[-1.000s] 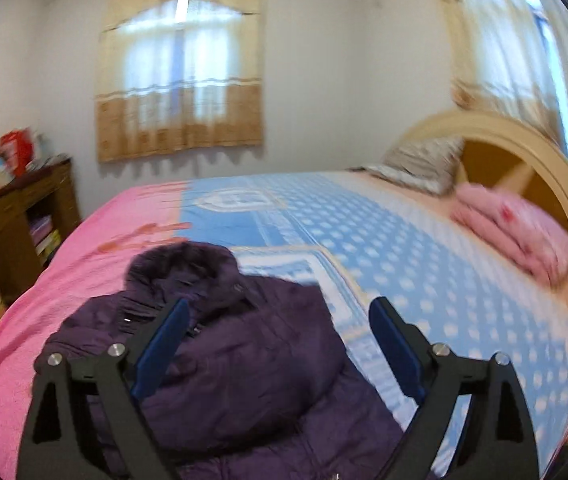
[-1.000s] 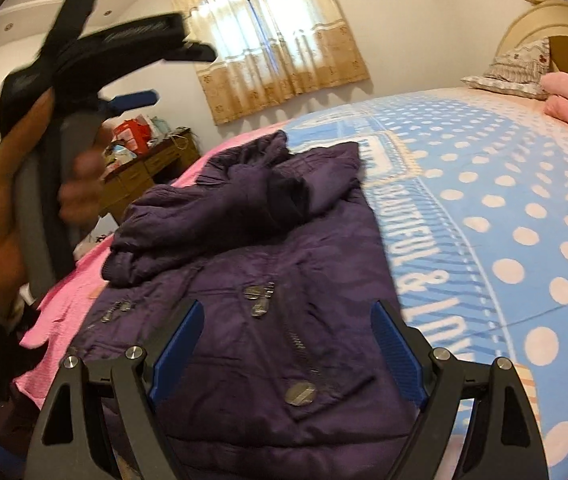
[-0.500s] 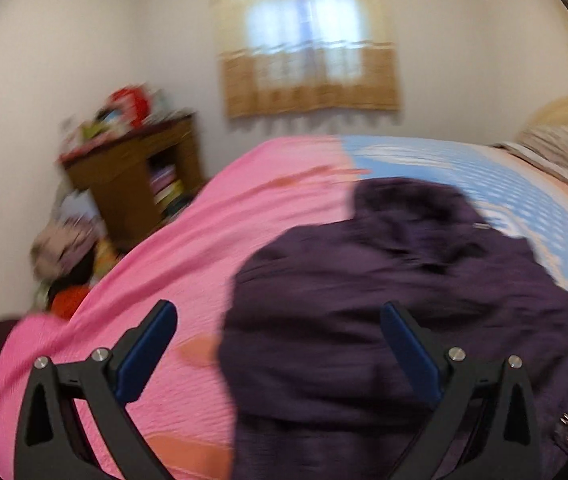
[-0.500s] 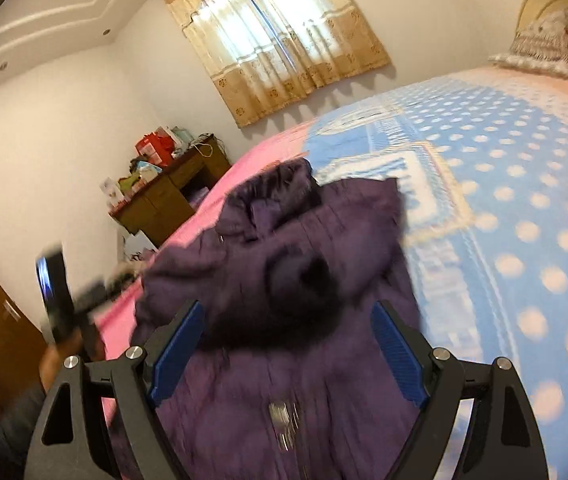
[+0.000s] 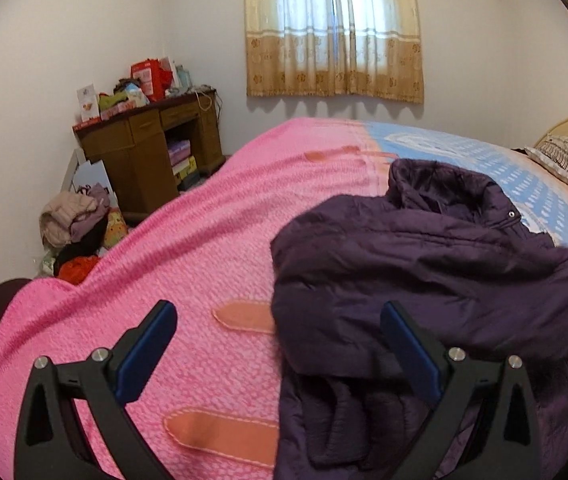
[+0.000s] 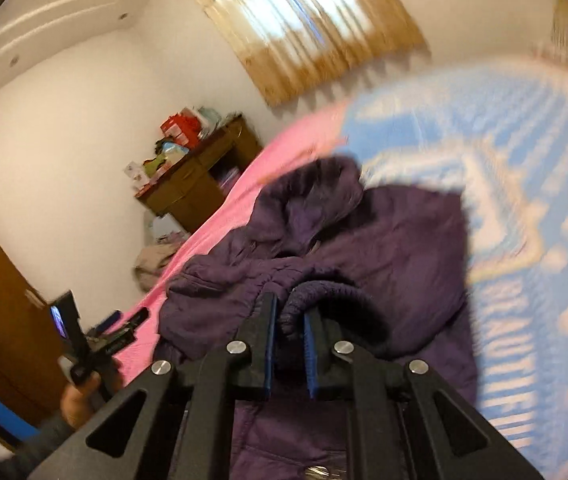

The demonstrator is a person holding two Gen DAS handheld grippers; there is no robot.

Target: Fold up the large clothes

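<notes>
My right hand-held gripper [image 6: 287, 320] has just been closing, and its blue pads now pinch the ribbed cuff [image 6: 323, 294] of a sleeve of the purple jacket [image 5: 435, 264] — the knit edge bunches up between the two fingers. The picture from that side is smeared with blur, so I cannot make out much of the bedcover lettering beyond it.

My left hand-held gripper [image 5: 280, 344] has its jaws spread wide with nothing between the pads; it hovers over the near part of the bed [image 5: 204, 240], straddling the jacket's left edge, one finger over the pink blanket [image 5: 188, 264] and the other over the purple fabric. In the right wrist view I can see the hand [image 6: 84, 392] carrying it low at the left, beside the bed's pink edge.

The jacket lies on the bed where the pink blanket meets the blue dotted cover [image 5: 523, 176], collar pointing toward the far edge and the curtained window [image 5: 333, 32] — one sleeve is folded across its body. A brown cabinet [image 5: 152, 152] piled with boxes stands against the wall past the bed's far left corner, with a heap of clothes [image 5: 76, 224] on the floor beside it. A patterned pillow [image 5: 563, 160] rests at the head of the bed on the right.
</notes>
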